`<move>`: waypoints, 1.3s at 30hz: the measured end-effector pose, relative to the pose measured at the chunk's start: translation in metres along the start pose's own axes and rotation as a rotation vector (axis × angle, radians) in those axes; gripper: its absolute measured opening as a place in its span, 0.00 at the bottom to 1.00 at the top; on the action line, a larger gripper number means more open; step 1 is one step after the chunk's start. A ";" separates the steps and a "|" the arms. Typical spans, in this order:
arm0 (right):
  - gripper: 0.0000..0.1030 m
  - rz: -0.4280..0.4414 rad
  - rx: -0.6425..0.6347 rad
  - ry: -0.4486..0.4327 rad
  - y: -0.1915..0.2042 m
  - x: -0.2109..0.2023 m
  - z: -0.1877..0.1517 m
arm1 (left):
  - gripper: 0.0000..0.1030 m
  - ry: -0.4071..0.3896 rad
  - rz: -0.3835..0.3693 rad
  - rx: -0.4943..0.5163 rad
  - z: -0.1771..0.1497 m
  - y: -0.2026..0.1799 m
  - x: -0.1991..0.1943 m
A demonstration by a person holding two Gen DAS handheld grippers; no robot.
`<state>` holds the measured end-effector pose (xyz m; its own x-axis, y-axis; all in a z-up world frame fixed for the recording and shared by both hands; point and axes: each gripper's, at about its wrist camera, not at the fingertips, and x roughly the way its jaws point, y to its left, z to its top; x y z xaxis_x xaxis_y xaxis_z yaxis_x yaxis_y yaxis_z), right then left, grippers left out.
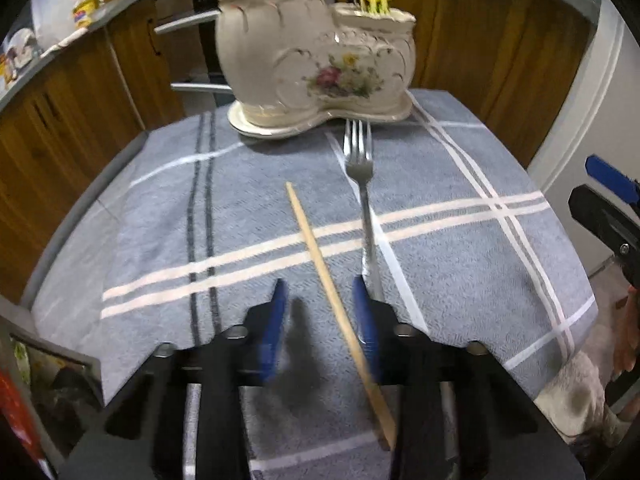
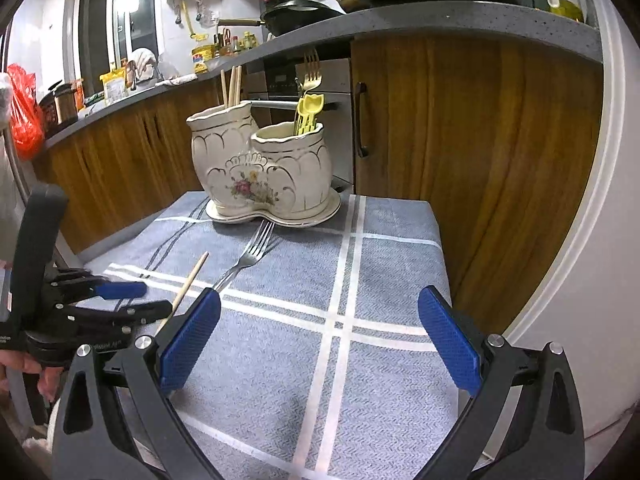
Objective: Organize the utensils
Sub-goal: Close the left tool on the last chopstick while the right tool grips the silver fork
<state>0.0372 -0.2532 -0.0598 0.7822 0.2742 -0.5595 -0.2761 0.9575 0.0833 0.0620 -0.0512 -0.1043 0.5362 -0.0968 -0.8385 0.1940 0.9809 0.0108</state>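
Observation:
A wooden chopstick lies on the blue checked cloth, its near end between my left gripper's blue fingers. The jaws stand apart around it, not touching it. A steel fork lies just right of it, tines toward the white floral ceramic utensil holder. The holder has chopsticks in its tall pot and a gold fork and yellow utensils in its low pot. My right gripper is wide open and empty above the cloth, right of the fork and chopstick.
Wooden cabinet doors stand right behind the small table. A grey worktop with pans overhangs above. The left gripper's body shows at the left of the right wrist view. A white wall edge lies at the right.

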 end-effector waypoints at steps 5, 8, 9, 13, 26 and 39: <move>0.95 0.007 0.012 0.013 -0.002 0.005 0.000 | 0.26 0.027 -0.010 0.000 0.003 -0.002 0.007; 0.95 0.010 0.006 0.014 -0.001 0.007 -0.001 | 0.23 0.042 0.010 0.018 0.003 -0.002 0.010; 0.95 0.013 0.005 0.014 -0.001 0.007 -0.001 | 0.22 0.048 0.012 0.024 0.002 -0.001 0.012; 0.95 0.017 -0.003 0.017 -0.001 0.007 -0.002 | 0.21 0.050 0.023 0.010 0.003 0.009 0.012; 0.95 0.048 -0.001 0.113 0.016 0.031 -0.005 | 0.06 0.033 -0.015 0.034 -0.005 0.021 0.005; 0.63 0.081 0.003 0.357 0.075 0.103 0.021 | 0.06 -0.085 -0.089 -0.017 -0.012 0.050 -0.027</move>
<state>0.1092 -0.1513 -0.0939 0.5137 0.3009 -0.8035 -0.3270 0.9345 0.1409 0.0477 0.0029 -0.0872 0.5855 -0.1971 -0.7864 0.2305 0.9704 -0.0716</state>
